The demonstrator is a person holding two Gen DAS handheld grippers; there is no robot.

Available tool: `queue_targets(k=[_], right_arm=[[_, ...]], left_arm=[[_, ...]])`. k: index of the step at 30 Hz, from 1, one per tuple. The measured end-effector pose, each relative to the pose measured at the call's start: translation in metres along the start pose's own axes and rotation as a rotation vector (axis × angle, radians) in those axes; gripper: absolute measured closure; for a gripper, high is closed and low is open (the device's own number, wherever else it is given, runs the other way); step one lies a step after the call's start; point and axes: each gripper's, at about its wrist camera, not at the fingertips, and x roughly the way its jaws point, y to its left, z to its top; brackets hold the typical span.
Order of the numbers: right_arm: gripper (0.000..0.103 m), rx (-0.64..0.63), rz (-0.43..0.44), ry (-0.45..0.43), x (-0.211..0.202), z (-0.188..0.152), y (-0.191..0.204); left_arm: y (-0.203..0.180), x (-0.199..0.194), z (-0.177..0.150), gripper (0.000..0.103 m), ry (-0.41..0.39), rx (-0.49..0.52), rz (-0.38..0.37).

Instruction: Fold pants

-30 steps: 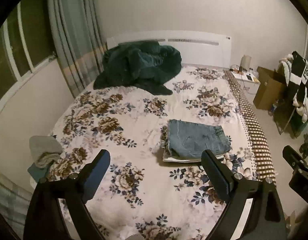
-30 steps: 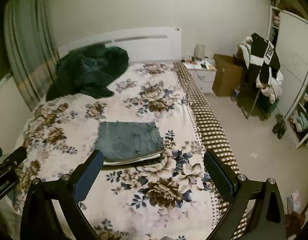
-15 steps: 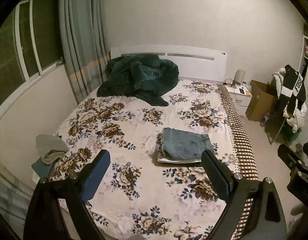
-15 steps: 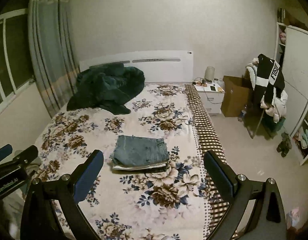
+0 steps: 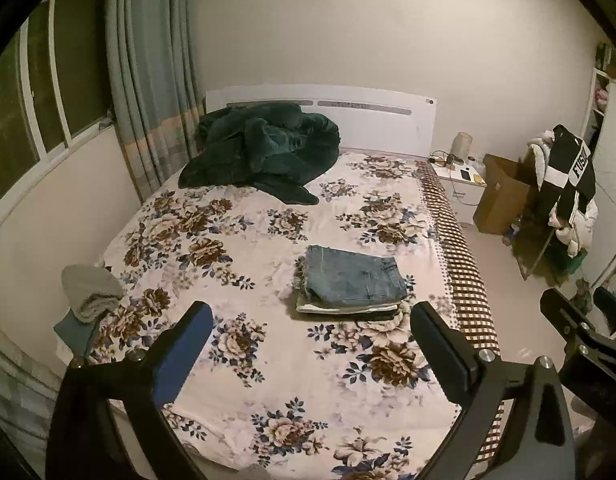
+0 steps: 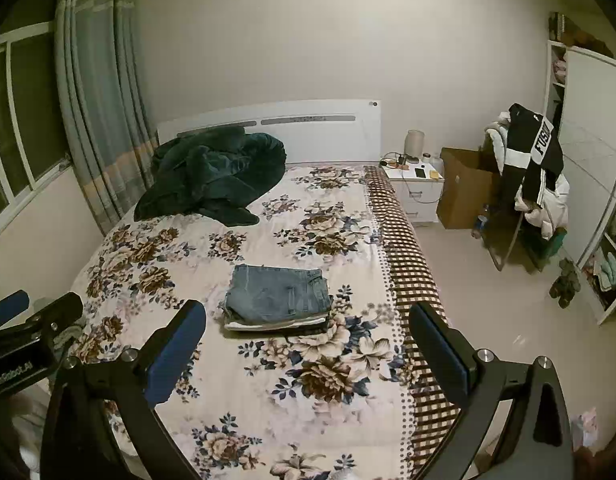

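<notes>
Folded blue denim pants (image 5: 350,278) lie flat on top of a small stack of folded clothes on the floral bed (image 5: 244,264); they also show in the right wrist view (image 6: 278,294). My left gripper (image 5: 312,354) is open and empty, held well back from the stack above the foot of the bed. My right gripper (image 6: 306,354) is open and empty, also back from the stack. Each gripper shows at the edge of the other's view.
A dark green blanket (image 5: 264,148) is heaped by the white headboard. A grey cloth (image 5: 90,292) hangs at the bed's left edge. A nightstand (image 6: 418,188), cardboard box (image 6: 466,188) and clothes-covered chair (image 6: 534,172) stand right of the bed. Curtains (image 5: 148,80) hang left.
Both grippers have pulled back and up from the bed; the folded pants look smaller and farther. Jaws stayed open.
</notes>
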Motion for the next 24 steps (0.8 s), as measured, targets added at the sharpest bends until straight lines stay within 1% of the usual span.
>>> queue_targets(k=[9, 19, 24], right_arm=[[0.0, -0.002, -0.005, 0.002, -0.001, -0.001, -0.003], [0.0, -0.014, 0.008, 0.009, -0.005, -0.002, -0.008], [0.0, -0.013, 0.011, 0.012, -0.001, -0.002, -0.003]], left_arm=[[-0.005, -0.005, -0.006, 0.002, 0.007, -0.003, 0.003], [-0.005, -0.008, -0.012, 0.002, 0.008, -0.004, 0.002], [-0.006, -0.01, -0.016, 0.002, 0.011, -0.001, -0.002]])
